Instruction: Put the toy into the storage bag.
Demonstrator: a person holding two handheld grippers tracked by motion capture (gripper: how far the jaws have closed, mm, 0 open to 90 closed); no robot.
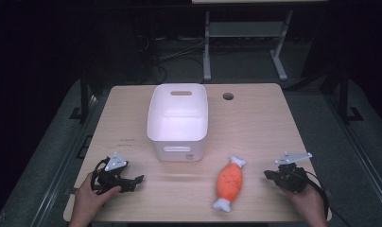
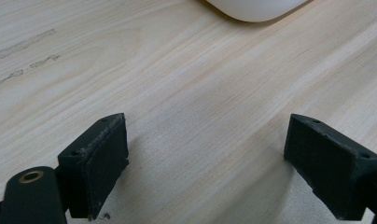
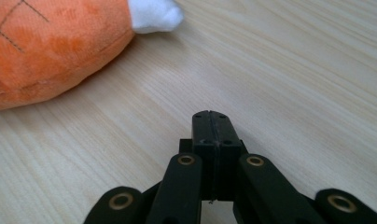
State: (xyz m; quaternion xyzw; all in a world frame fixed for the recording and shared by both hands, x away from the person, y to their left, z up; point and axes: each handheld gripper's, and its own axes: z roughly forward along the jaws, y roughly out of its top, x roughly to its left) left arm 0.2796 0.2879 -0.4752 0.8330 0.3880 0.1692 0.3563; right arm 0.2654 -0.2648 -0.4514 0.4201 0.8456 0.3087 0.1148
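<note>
Right gripper [image 1: 273, 175] sat with jaws pressed together on nothing, left gripper [image 1: 132, 182] gaped empty, and the orange plush toy [image 1: 230, 181] lay near the white bin [image 1: 177, 137]; reopening the right jaws before straddling the toy's middle seemed advisable.

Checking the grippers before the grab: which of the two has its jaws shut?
The right gripper, beside the orange plush toy: its jaws meet with nothing between. The left gripper stands wide open over bare table.

Picture edges crop the plush toy [image 3: 51, 46] and white bin [image 2: 256, 9]
</note>
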